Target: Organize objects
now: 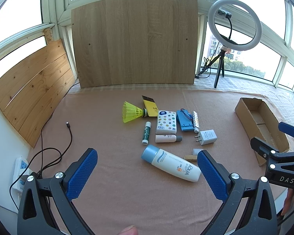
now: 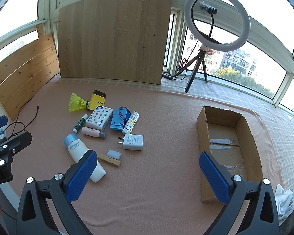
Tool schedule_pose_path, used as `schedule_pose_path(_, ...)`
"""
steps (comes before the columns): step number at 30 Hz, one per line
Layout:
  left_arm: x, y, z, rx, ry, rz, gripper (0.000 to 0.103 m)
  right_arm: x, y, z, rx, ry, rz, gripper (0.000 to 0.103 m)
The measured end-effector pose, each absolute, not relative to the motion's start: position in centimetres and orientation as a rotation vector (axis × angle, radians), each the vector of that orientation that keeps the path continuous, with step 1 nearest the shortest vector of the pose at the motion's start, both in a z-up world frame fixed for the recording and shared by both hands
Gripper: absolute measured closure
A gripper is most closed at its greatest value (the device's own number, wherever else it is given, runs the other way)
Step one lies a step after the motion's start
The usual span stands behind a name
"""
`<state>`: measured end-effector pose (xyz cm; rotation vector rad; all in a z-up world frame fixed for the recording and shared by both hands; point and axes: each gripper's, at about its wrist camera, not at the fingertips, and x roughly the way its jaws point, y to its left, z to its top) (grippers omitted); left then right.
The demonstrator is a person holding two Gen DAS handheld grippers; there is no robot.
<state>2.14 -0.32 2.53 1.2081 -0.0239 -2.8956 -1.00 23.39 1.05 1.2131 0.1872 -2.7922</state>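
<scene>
Several small items lie clustered on the pink cloth: a yellow shuttlecock (image 1: 131, 112), a yellow notepad (image 1: 150, 106), a tissue pack (image 1: 166, 122), a blue stand (image 1: 184, 120), a white charger (image 1: 206, 136), a sunscreen bottle (image 1: 171, 163), a wooden clothespin (image 2: 109, 159). An open cardboard box (image 2: 228, 148) sits to their right with only tape on its bottom. My left gripper (image 1: 147, 173) is open, low and in front of the sunscreen bottle. My right gripper (image 2: 148, 173) is open, between the items and the box, holding nothing.
A large wooden board (image 1: 135, 41) leans against the windows at the back, a slatted panel (image 1: 31, 98) at the left. A ring light on a tripod (image 2: 215, 29) stands back right. A black cable (image 1: 49, 150) runs to a power strip (image 1: 19, 170). White gloves (image 2: 283, 197) lie at the right edge.
</scene>
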Motion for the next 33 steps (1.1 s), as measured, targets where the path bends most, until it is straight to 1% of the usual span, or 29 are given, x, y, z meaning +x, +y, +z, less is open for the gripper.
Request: schedule_pose_path(33,1.63,-0.77,2.29,1.23,-0.026,-2.883,0.0,-1.67,22.86,0.34,1.235,0.199,-2.773,0.0)
